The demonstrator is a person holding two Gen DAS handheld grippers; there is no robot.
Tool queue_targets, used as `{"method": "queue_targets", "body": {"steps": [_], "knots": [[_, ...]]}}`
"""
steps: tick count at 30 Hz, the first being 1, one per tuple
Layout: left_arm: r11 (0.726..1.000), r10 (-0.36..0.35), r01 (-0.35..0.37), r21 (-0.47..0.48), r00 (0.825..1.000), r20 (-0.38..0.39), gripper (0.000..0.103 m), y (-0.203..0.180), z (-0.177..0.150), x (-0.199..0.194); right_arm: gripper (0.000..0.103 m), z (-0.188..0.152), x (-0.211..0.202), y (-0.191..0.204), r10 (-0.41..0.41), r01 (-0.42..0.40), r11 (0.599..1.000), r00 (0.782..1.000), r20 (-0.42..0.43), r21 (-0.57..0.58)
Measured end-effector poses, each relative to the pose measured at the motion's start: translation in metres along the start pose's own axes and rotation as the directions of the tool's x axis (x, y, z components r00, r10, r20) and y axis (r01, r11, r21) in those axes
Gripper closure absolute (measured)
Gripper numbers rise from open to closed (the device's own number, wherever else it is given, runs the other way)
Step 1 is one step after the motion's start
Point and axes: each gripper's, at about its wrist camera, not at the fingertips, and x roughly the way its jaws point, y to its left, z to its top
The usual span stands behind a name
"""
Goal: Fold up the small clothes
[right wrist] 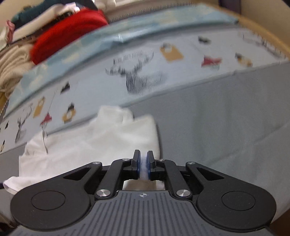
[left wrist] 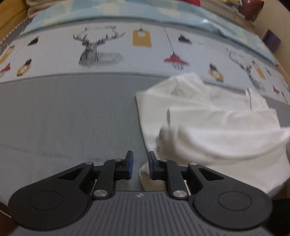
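A small white garment lies partly folded on the grey bed cover, right of centre in the left wrist view; its near flap is blurred. My left gripper hangs open at the garment's left edge. Grey cover shows between its blue pads, and the right fingertip is against a white corner. In the right wrist view the same white garment spreads to the left. My right gripper sits over its right edge, pads a narrow gap apart, with white cloth showing loose in that gap.
Beyond the grey cover runs a pale sheet printed with deer and lanterns, then a light blue blanket. A pile of clothes with a red garment and beige knitwear is stacked at the back. A wooden bed frame borders the mattress.
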Motion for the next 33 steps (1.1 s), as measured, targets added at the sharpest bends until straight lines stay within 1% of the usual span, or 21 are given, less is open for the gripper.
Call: {"method": "queue_targets", "body": {"steps": [2, 4, 5, 7, 9, 11, 13, 17, 19, 24, 29, 33], "knots": [[1.000, 0.005, -0.004, 0.025, 1.000, -0.028, 0.075, -0.003, -0.005, 0.003, 0.087, 0.003, -0.009, -0.006, -0.035, 0.035, 0.999, 0.999, 0.041, 0.015], [0.999, 0.010, -0.008, 0.046, 0.999, -0.035, 0.071, -0.010, -0.014, 0.005, 0.087, 0.003, -0.011, -0.016, -0.056, 0.054, 0.997, 0.997, 0.045, 0.050], [0.999, 0.010, -0.007, 0.053, 0.999, -0.039, 0.069, -0.013, -0.016, 0.007, 0.087, 0.000, -0.010, -0.019, -0.056, 0.055, 0.997, 0.998, 0.038, 0.048], [0.999, -0.001, 0.002, 0.052, 0.999, -0.032, 0.069, -0.019, -0.019, 0.008, 0.087, -0.009, -0.003, -0.020, -0.057, 0.057, 0.998, 0.998, -0.011, -0.004], [0.999, -0.014, 0.014, 0.035, 1.000, -0.017, 0.065, -0.023, -0.017, 0.010, 0.086, -0.019, 0.007, -0.018, -0.062, 0.057, 0.995, 0.996, -0.067, -0.081], [1.000, -0.008, 0.009, 0.022, 1.000, -0.006, 0.059, -0.027, -0.013, 0.013, 0.081, -0.025, 0.015, -0.014, -0.073, 0.059, 0.988, 0.993, -0.095, -0.146], [1.000, 0.000, 0.000, 0.014, 1.000, 0.005, 0.053, -0.033, -0.007, 0.017, 0.079, -0.029, 0.023, -0.010, -0.092, 0.069, 0.977, 0.990, -0.110, -0.203], [1.000, -0.003, 0.003, 0.019, 1.000, 0.001, 0.053, -0.046, 0.006, 0.029, 0.079, -0.028, 0.037, -0.001, -0.112, 0.080, 0.964, 0.987, -0.116, -0.253], [1.000, 0.003, -0.003, 0.021, 1.000, 0.012, 0.053, -0.050, 0.012, 0.033, 0.079, -0.024, 0.043, 0.003, -0.105, 0.076, 0.964, 0.989, -0.101, -0.256], [0.999, 0.009, -0.008, -0.033, 1.000, 0.016, 0.053, -0.047, 0.026, 0.043, 0.079, -0.008, 0.052, 0.010, -0.076, 0.062, 0.973, 0.996, -0.056, -0.221], [0.997, -0.017, 0.019, -0.070, 0.999, 0.033, 0.053, -0.042, 0.035, 0.047, 0.079, 0.008, 0.067, 0.008, -0.055, 0.049, 0.990, 0.998, -0.041, -0.135], [0.996, -0.038, 0.041, -0.076, 0.998, 0.040, 0.054, -0.041, 0.039, 0.053, 0.079, 0.014, 0.076, 0.012, -0.039, 0.034, 0.992, 0.998, -0.045, -0.118]]}}
